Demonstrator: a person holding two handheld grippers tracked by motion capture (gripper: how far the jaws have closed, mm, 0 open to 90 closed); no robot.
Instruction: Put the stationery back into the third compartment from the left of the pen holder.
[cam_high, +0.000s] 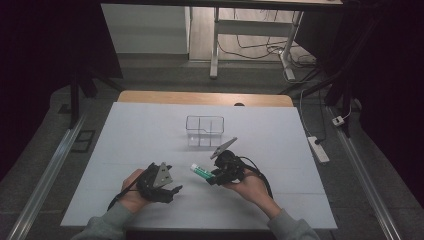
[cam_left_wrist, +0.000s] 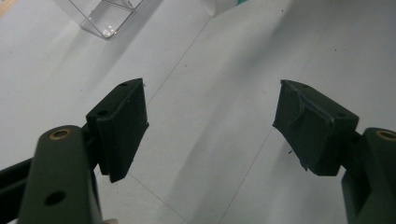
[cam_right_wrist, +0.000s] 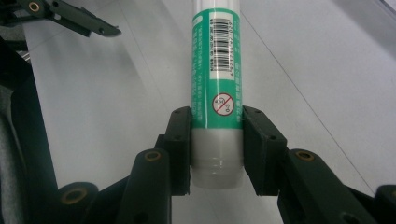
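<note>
Gripped near its grey end, the green glue stick (cam_right_wrist: 217, 93) is sitting between the jaws of the right tool (cam_right_wrist: 217, 149) in the right gripper view, both pads pressing on its sides, the barcode label facing up and the tube running straight away from the tool over the white counter (cam_right_wrist: 317, 60).

Black jaws of the left tool (cam_left_wrist: 210, 128) are standing wide apart in the left gripper view, with bare counter between them; a clear plastic box (cam_left_wrist: 105, 18) is lying well ahead and to their left.

Seen from the high view, the left tool (cam_high: 167, 190) is resting low on the counter (cam_high: 150, 130) in the person's left hand (cam_high: 132, 192). Just beside it, the right tool (cam_high: 215, 177) is holding the glue stick (cam_high: 200, 171) tilted, its white tip pointing away from the right hand (cam_high: 250, 187). Beyond that tool the box (cam_high: 205, 131) is standing, divided into compartments.
</note>
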